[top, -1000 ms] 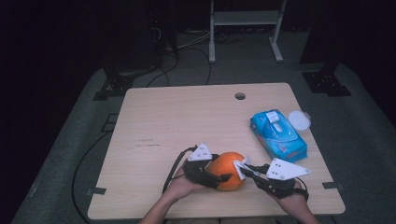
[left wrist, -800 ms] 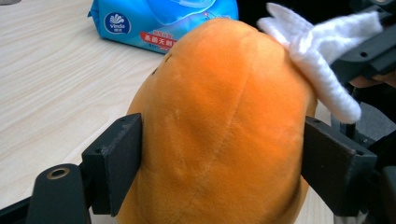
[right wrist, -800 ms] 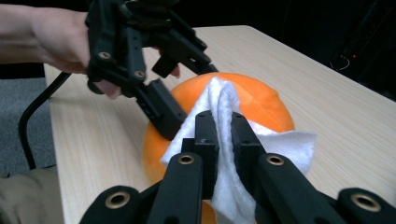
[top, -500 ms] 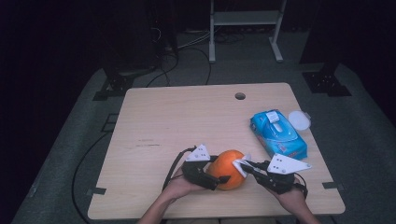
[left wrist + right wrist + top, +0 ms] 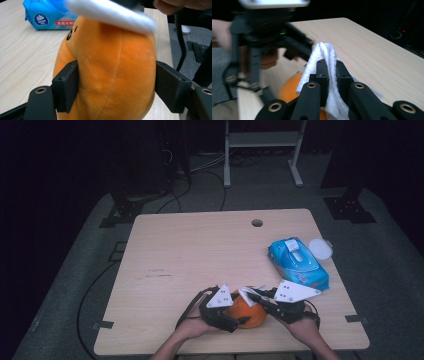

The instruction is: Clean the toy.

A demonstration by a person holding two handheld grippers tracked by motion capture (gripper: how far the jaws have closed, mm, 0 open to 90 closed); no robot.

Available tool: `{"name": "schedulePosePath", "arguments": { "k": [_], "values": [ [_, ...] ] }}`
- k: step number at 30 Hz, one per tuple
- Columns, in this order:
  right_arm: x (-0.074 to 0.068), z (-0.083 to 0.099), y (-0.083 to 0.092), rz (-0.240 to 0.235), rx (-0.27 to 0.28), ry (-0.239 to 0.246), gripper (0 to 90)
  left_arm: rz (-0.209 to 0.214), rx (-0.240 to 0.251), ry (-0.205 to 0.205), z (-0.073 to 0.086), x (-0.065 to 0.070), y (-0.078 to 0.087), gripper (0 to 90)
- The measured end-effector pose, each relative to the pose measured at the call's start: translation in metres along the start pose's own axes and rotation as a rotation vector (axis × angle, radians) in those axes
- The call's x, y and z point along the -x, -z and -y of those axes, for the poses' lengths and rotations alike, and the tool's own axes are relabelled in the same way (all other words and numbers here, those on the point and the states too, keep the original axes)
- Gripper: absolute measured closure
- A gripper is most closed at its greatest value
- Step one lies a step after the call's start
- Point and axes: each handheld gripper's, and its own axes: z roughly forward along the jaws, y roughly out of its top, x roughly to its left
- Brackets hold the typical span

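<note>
Orange plush toy [image 5: 248, 312], rounded and soft, at the near edge of the pale wooden table [image 5: 200, 255] in the high view, flanked by both tools. Left gripper [image 5: 231, 316] on the toy's left side, right gripper [image 5: 252, 295] on its right, pinching a white wipe [image 5: 246, 294] over the top. Farther right and farther away, a blue soft pack of wet wipes [image 5: 298, 263], with a round white lid [image 5: 320, 248] just beside its far right corner.

From the left gripper view: left gripper [image 5: 116, 91] astride the orange plush toy [image 5: 107, 70], jaws having just been closing with the toy between them, black pads now pressed to both flanks, clamped on it. White wipe [image 5: 110, 13] blurred across the toy's top. Blue pack [image 5: 47, 13] lying at upper left on the table [image 5: 22, 62].

From the right gripper view: right gripper [image 5: 332, 66] with jaws together, nipping the folded white wipe [image 5: 322, 62] upright between the tips. A sliver of orange toy [image 5: 289, 92] beneath; the other tool farther off at left, blurred.

Judged progress: wipe already drawn from the pack and brought onto the toy, toy steadied. Wiping itself seemingly under way or just starting; most of the toy's surface likely left to cover, then wipe to be put aside.
</note>
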Motion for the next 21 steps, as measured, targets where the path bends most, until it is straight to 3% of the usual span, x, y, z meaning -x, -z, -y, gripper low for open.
{"name": "schedulePosePath", "arguments": {
  "k": [3,6,9,14,19,21],
  "values": [
    [0.008,0.001,0.002,0.014,-0.015,-0.018,83.2,0.001,0.004,0.001,0.000,-0.001,0.001,25.2],
    [0.016,0.004,0.008,0.028,-0.028,-0.040,83.2,-0.012,0.019,0.032,0.000,-0.003,0.000,19.8],
    [0.019,0.005,0.012,0.013,-0.042,-0.064,83.2,-0.018,0.025,0.034,-0.002,-0.001,-0.003,18.8],
    [0.017,0.000,0.005,-0.050,-0.088,-0.061,83.1,-0.028,-0.020,-0.076,-0.004,0.010,-0.007,23.2],
    [0.022,-0.003,-0.005,-0.078,-0.098,-0.089,83.1,-0.026,-0.032,-0.113,-0.004,0.012,-0.007,23.7],
    [0.025,-0.002,-0.006,-0.077,-0.099,-0.095,83.1,-0.021,-0.024,-0.108,-0.003,0.012,-0.006,23.9]
  ]
}}
